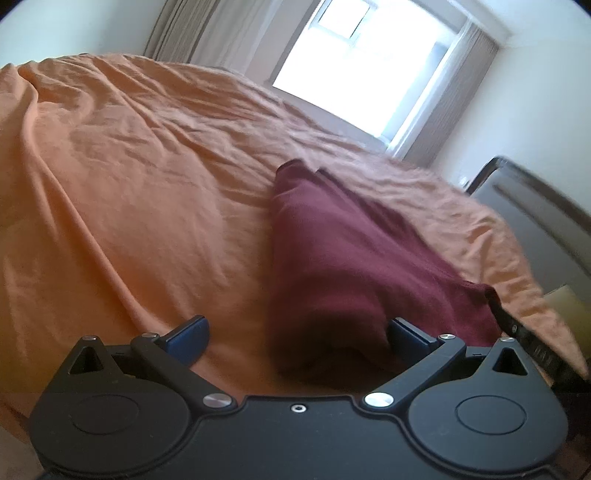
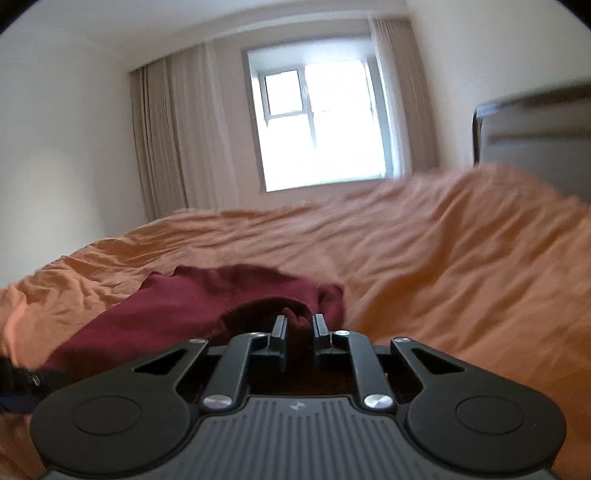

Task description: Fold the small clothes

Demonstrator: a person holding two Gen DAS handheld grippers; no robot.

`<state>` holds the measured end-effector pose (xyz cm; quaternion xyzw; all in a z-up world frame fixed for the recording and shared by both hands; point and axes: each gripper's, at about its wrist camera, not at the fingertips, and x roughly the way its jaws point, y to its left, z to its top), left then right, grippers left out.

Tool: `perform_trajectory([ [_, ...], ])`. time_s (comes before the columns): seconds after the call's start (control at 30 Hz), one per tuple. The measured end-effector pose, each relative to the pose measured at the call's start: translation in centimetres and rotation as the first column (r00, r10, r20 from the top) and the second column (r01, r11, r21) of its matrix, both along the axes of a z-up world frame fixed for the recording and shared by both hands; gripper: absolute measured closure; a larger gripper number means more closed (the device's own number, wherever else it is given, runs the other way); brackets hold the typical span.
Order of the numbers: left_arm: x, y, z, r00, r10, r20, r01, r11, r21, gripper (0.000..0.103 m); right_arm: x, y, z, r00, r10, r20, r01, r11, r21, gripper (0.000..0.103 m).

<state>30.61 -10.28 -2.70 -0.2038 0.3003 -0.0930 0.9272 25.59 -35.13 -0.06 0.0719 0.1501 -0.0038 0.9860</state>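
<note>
Listing by view, left wrist first.

Left wrist view:
- Left gripper (image 1: 297,338), bottom of frame: black body, blue-padded fingers (image 1: 188,338) spread wide apart, nothing clamped between them. The right-hand pad sits just beside or against the near end of the garment; contact cannot be told for certain.
- Maroon garment (image 1: 354,254), centre to lower right: folded into a long, narrow shape lying on the bed, running from the gripper up toward the middle of the frame.
- Orange bedsheet (image 1: 129,184), wrinkled, covering most of the frame.
- Window (image 1: 354,62), top centre, bright, with curtains (image 1: 184,29) at either side.
- Dark headboard (image 1: 535,214), right edge.
- Part of the other gripper, black, at the lower right edge touching the garment's corner.

Right wrist view:
- Right gripper (image 2: 300,325), bottom centre: black fingers (image 2: 279,326) drawn close together, pinching a bunched fold of the maroon garment (image 2: 177,306) between them.
- Garment spreads from the fingers toward the lower left, resting on the orange bedsheet (image 2: 443,258).
- Window (image 2: 317,129), upper centre; curtains (image 2: 177,136) to its left.
- Headboard (image 2: 535,136), upper right, blurred.
- Dark blurred object at lower left edge, not identifiable.
</note>
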Motion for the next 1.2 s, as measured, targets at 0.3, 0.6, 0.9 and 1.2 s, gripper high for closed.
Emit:
perform_trajectory([
  [0.3, -0.3, 1.0, -0.3, 0.999, -0.028, 0.046, 0.033, 0.993, -0.112, 0.001, -1.5, 1.0, -3.0, 0.998, -0.057, -0.01, 0.056, 0.992, -0.11, 0.093],
  [0.6, 0.5, 0.0, -0.5, 0.999, -0.035, -0.015, 0.035, 0.999, -0.039, 0.001, -3.0, 0.9, -3.0, 0.998, -0.062, -0.021, 0.061, 0.997, -0.044, 0.094],
  [0.9, 0.5, -0.1, -0.5, 0.999, -0.036, -0.02, 0.035, 0.999, -0.034, 0.001, -3.0, -0.5, 0.8, 0.994, -0.109, 0.022, 0.104, 0.983, 0.149, 0.025],
  [1.2, 0.6, -0.1, -0.5, 0.999, -0.036, -0.02, 0.035, 0.999, -0.033, 0.001, 3.6, 2.3, 0.7, 0.993, -0.086, -0.08, 0.086, 0.996, -0.004, 0.035],
])
